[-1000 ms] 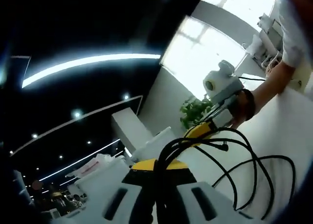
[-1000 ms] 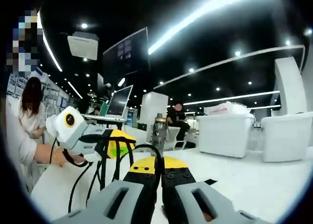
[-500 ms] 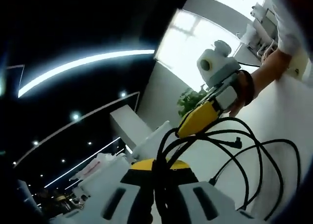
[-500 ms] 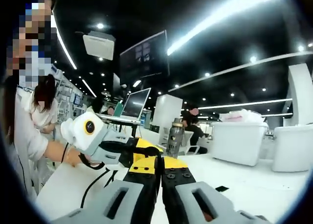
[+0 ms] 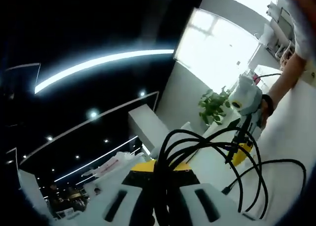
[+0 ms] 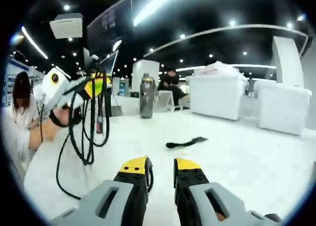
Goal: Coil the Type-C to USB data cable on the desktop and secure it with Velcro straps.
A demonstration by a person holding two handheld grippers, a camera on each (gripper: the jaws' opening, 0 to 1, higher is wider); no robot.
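Now our left gripper pinches the black cable, coils lifted above the desktop.
Our right gripper sits narrowly parted, holding nothing; the Velcro strap lies mid-desktop, a bottle near the far edge.

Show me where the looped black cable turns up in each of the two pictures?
Left gripper view: the black cable sits bottom centre, clamped in the left tool.
Right gripper view: it hangs at left from that tool.
Shared landmark: the white desktop.
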